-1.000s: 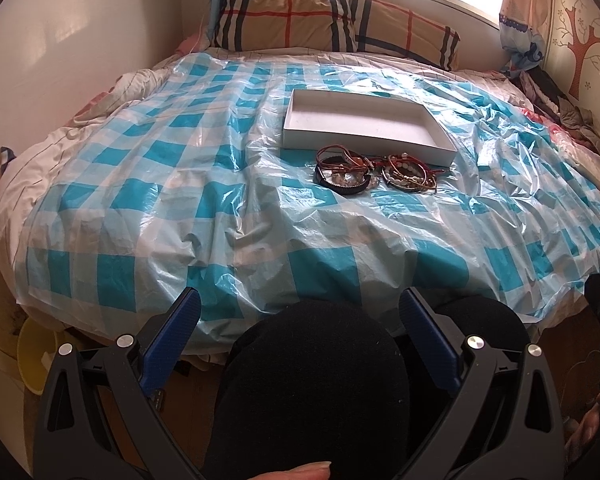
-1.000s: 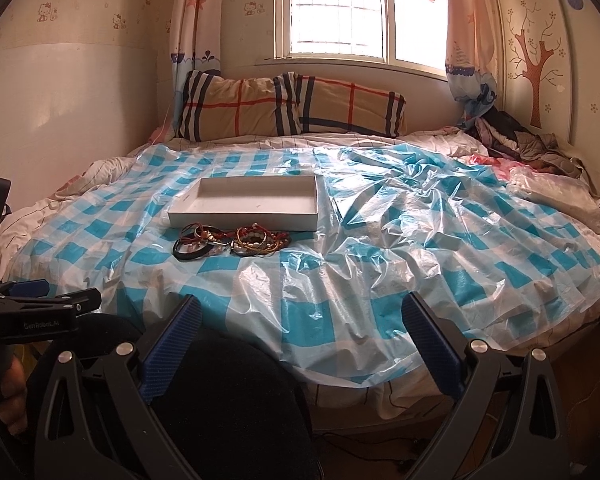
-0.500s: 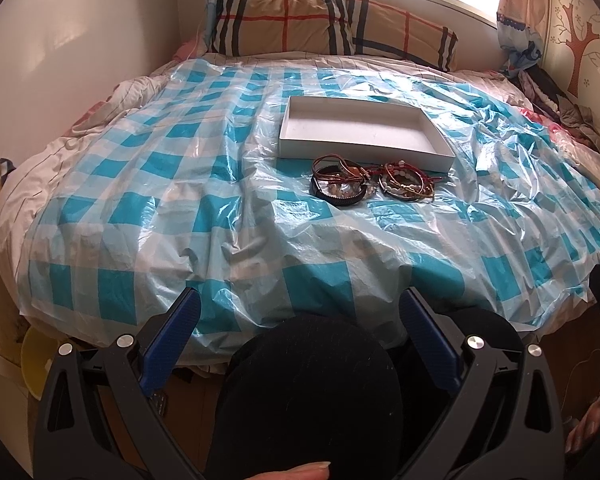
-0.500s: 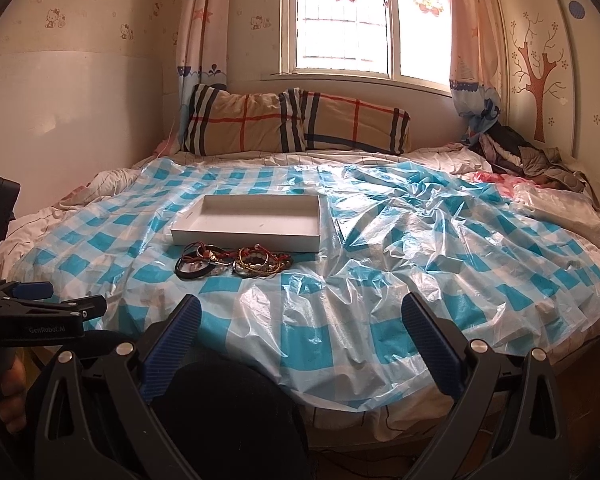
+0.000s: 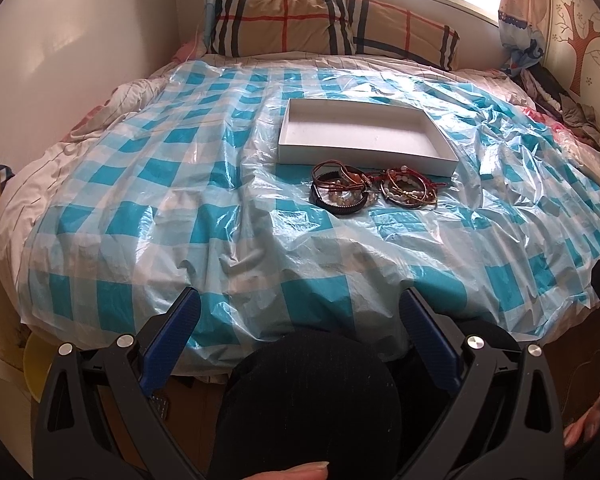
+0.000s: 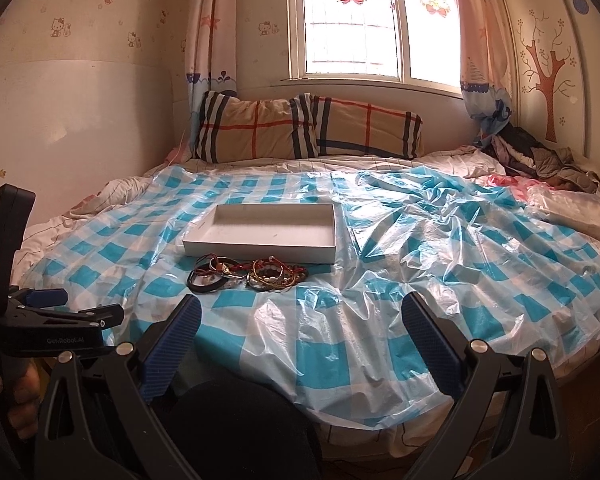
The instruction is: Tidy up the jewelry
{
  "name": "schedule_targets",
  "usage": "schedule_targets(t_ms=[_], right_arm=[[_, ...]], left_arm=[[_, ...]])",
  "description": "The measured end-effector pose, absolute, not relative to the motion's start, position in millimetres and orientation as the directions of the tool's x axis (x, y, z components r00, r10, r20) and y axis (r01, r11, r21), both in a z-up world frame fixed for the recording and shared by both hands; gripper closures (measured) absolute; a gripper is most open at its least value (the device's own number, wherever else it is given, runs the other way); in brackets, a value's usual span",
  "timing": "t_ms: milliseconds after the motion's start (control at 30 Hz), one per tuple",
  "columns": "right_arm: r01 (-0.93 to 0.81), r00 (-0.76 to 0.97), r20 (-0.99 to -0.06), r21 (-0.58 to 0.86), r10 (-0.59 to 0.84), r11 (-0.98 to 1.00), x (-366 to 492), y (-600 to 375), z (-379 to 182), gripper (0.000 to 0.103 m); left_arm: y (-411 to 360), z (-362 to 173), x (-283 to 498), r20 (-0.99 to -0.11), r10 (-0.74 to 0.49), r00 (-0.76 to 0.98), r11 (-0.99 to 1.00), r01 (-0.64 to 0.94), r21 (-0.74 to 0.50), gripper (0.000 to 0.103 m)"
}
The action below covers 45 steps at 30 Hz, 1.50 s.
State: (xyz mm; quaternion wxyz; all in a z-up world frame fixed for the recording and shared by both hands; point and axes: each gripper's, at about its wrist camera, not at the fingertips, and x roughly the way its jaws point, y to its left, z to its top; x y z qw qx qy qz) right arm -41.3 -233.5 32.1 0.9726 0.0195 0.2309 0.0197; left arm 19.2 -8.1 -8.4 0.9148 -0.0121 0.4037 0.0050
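Crinkled plastic sheet (image 5: pixel 228 184), blue-checked, glossy — likely to slide or bunch under a pinch. Bracelets (image 5: pixel 374 192), centre frame: beaded and corded loops, tangled, touching the white cardboard tray (image 5: pixel 364 158), which looks empty; lifting one may drag others. Left gripper (image 5: pixel 296 332), right gripper (image 6: pixel 300 332): jaws wide apart, holding nothing, low in frame.

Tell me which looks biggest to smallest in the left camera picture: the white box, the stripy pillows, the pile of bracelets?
1. Stripy pillows, widest though farthest away.
2. White box, a bit narrower.
3. Pile of bracelets, clearly smallest.
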Motion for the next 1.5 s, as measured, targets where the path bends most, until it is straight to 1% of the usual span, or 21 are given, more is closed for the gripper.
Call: schedule_targets(t_ms=[167,300,467,600,733,767,833,867,933,1167,1267,1500], right_arm=[[-0.030,0.885,-0.462,0.058,0.054,0.998,-35.4,-234.1,30.0,0.007],[-0.027,0.882,-0.469,0.060,0.052,0.998,-30.7,-235.6,29.1,0.007],[-0.027,0.879,-0.473,0.059,0.051,0.998,-26.1,-236.3,28.1,0.007],[-0.027,0.878,-0.477,0.059,0.052,0.998,-23.4,-235.6,27.1,0.007],[-0.028,0.873,-0.484,0.060,0.054,0.998,-16.2,-233.8,24.4,0.007],[-0.029,0.872,-0.486,0.061,0.055,0.998,-14.5,-233.4,23.9,0.007],[-0.029,0.871,-0.488,0.064,0.056,0.998,-12.7,-233.5,22.9,0.007],[-0.029,0.871,-0.488,0.064,0.056,0.998,-12.3,-233.4,22.7,0.007],[-0.028,0.869,-0.492,0.065,0.056,0.998,-11.2,-233.5,22.1,0.007],[-0.021,0.861,-0.506,0.073,0.055,0.997,-5.9,-235.5,18.0,0.007],[-0.021,0.859,-0.508,0.075,0.056,0.997,-5.3,-236.1,17.0,0.007],[-0.024,0.856,-0.514,0.073,0.058,0.997,-2.9,-236.4,14.6,0.007]], left_arm=[[-7.7,-3.2,27.5,-0.721,-0.007,0.693,1.000,-0.013,-0.022,0.008],[-16.3,-2.4,37.8,-0.720,0.024,0.693,0.999,0.013,0.046,0.008],[-14.7,-11.3,45.7,-0.764,0.018,0.645,0.999,0.015,0.037,0.008],[-9.4,-14.0,49.4,-0.771,0.016,0.637,1.000,-0.009,0.013,0.008],[0.3,-13.3,52.8,-0.771,-0.032,0.636,0.995,-0.054,-0.086,0.008],[0.0,-12.1,53.8,-0.766,-0.013,0.643,0.996,-0.061,-0.068,0.008],[-5.3,-7.8,53.8,-0.733,0.053,0.679,0.998,-0.065,0.012,0.008],[-7.8,-6.3,54.1,-0.718,0.067,0.693,0.998,-0.057,0.038,0.008],[-11.9,-4.5,56.1,-0.715,0.059,0.697,0.998,-0.032,0.051,0.008],[-26.7,-7.6,62.2,-0.738,0.092,0.669,0.993,-0.011,0.114,0.008],[-27.2,-11.7,65.0,-0.755,0.097,0.649,0.993,-0.008,0.121,0.008],[-27.2,-14.8,65.7,-0.759,0.086,0.646,0.994,-0.004,0.109,0.008]])
